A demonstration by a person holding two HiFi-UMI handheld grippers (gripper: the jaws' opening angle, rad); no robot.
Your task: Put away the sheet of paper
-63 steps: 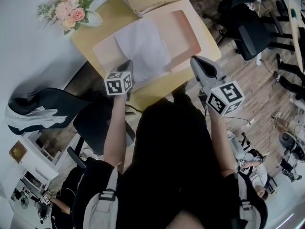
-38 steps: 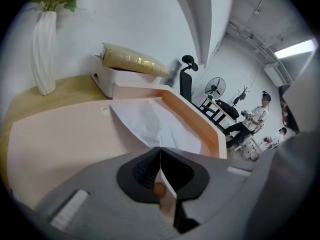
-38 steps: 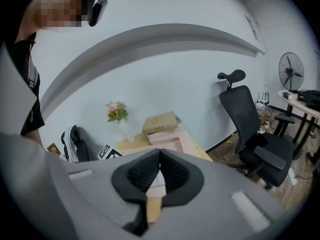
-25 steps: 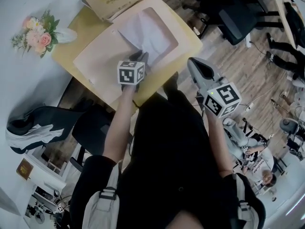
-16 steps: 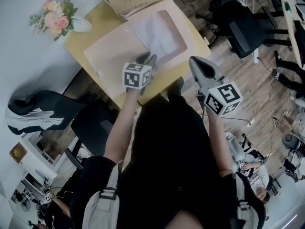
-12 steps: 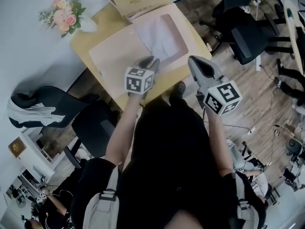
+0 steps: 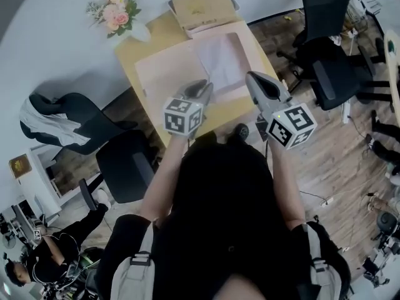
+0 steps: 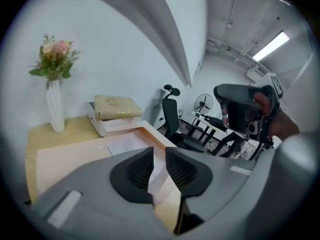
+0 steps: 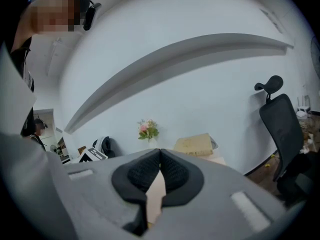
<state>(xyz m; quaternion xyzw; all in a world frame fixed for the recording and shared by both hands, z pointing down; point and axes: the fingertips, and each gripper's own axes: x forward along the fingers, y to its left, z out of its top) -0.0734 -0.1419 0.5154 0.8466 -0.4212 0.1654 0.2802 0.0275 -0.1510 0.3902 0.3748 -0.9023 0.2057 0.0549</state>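
Note:
The white sheet of paper point(image 7: 222, 61) lies flat on the right half of an open pink folder point(image 7: 165, 74) on the yellow table point(image 7: 147, 39). In the left gripper view the paper point(image 8: 122, 143) and folder point(image 8: 70, 156) lie below and beyond the jaws. My left gripper point(image 7: 205, 87) hovers over the folder's front edge. Its jaws point(image 8: 159, 166) stand a narrow gap apart with nothing between them. To its right my right gripper point(image 7: 253, 80) is held above the table's near right corner. The pads of the right gripper point(image 9: 159, 169) touch, empty.
A tan book on a white tray point(image 7: 201, 8) sits at the table's far edge, behind the folder. A vase of flowers point(image 7: 115, 14) stands at the far left corner. Black office chairs point(image 7: 331, 55) stand right of the table, another point(image 7: 119, 161) left of me.
The paper went from the folder's middle onto its right half. The left gripper then let go, drew back to the front edge and now hangs close to the right gripper.

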